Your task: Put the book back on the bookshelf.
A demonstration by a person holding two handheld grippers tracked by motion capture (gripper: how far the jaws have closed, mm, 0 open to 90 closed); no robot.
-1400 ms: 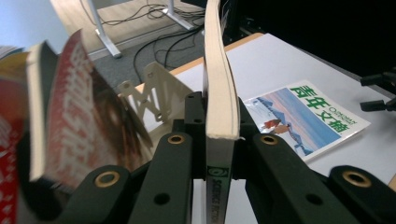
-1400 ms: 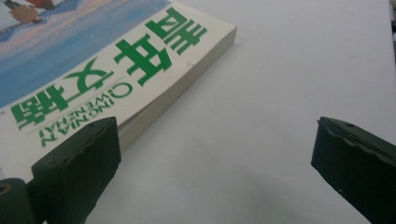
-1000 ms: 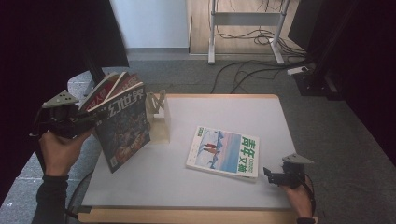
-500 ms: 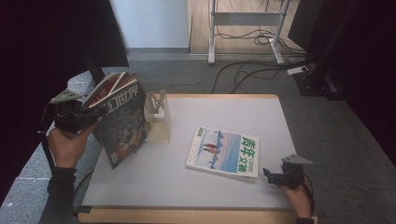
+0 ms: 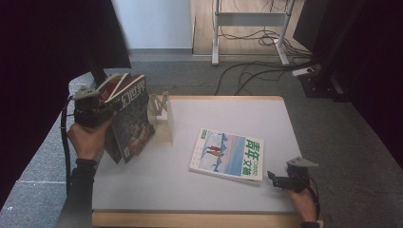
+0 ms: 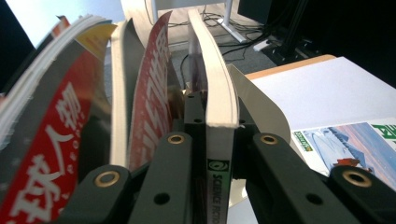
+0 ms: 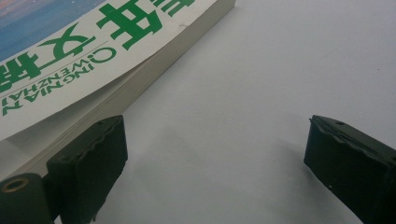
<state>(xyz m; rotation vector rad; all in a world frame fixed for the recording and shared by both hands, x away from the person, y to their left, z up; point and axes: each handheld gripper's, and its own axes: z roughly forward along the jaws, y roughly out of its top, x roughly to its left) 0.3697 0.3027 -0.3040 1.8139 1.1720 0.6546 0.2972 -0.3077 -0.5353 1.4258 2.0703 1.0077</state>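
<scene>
**Magazine held upright in the left gripper**

Dark-covered glossy magazine (image 5: 129, 124) with large pale characters across its upper cover and a colourful illustration below stands on edge, tilted, at the left edge of the white table top (image 5: 223, 114). Its spine, white with a small green emblem and black lettering, runs up between the jaws in the left gripper view (image 6: 218, 140). To the left of that spine, other pages and a red cover printed with white characters (image 6: 51, 154) fan apart loosely; their edges curl outward.

Left gripper (image 5: 95, 110): the jaws are pressed together on the magazine's spine edge, pinching it. The hand (image 5: 88, 138) holds the tool body below and behind the magazine, beyond the table's left edge.

Just beside the held magazine, on the far side from the tool, stands a pale wooden book stand (image 5: 161, 116) with an upright lattice end; whether the magazine touches it cannot be told.

Right gripper (image 5: 280, 180): the jaws are spread wide, with bare table between them. It rests at the near right corner of the table. Directly ahead of its left jaw lies a flat white-and-blue magazine with green characters (image 5: 228, 154); in the right gripper view its thick page block (image 7: 140, 88) sits just beside that jaw, apart from the pads.
</scene>
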